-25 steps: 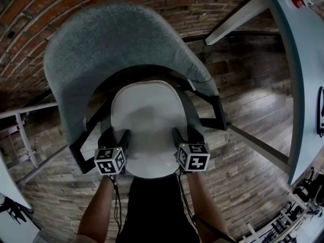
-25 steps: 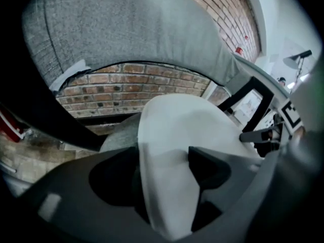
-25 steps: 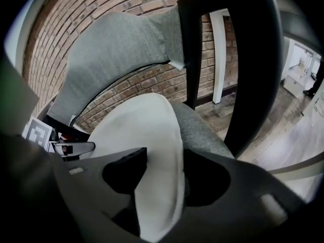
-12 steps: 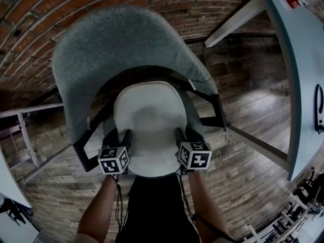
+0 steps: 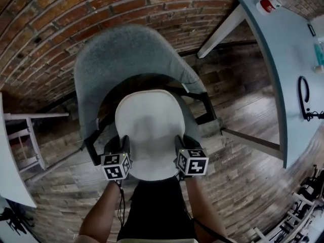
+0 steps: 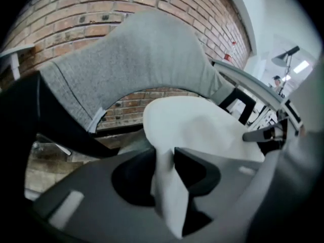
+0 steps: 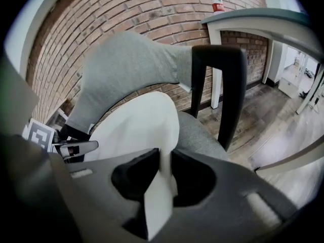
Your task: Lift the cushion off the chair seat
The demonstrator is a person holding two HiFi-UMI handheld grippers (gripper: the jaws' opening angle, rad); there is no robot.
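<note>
A white oval cushion (image 5: pixel 149 128) lies in a grey upholstered chair (image 5: pixel 126 54) with black armrests. My left gripper (image 5: pixel 119 145) grips the cushion's near left edge. In the left gripper view the cushion (image 6: pixel 202 125) folds down between the dark pads of that gripper (image 6: pixel 164 163), whose jaws are closing on it. My right gripper (image 5: pixel 181 143) has the near right edge. In the right gripper view a thin fold of the cushion (image 7: pixel 136 123) is pinched in that gripper (image 7: pixel 164 163), also closing. The near edge is raised above the grey seat (image 7: pixel 200 135).
A black armrest (image 7: pixel 218 85) rises close to the right of the right gripper. A light blue table (image 5: pixel 298 49) with a bottle (image 5: pixel 267 4) and a black cable (image 5: pixel 302 100) stands at the right. A white frame (image 5: pixel 25 135) stands at the left, a brick wall behind.
Both grippers have closed from wide open onto the cushion's near edge and have risen a little with it. The head view has shifted, showing more of the table.
</note>
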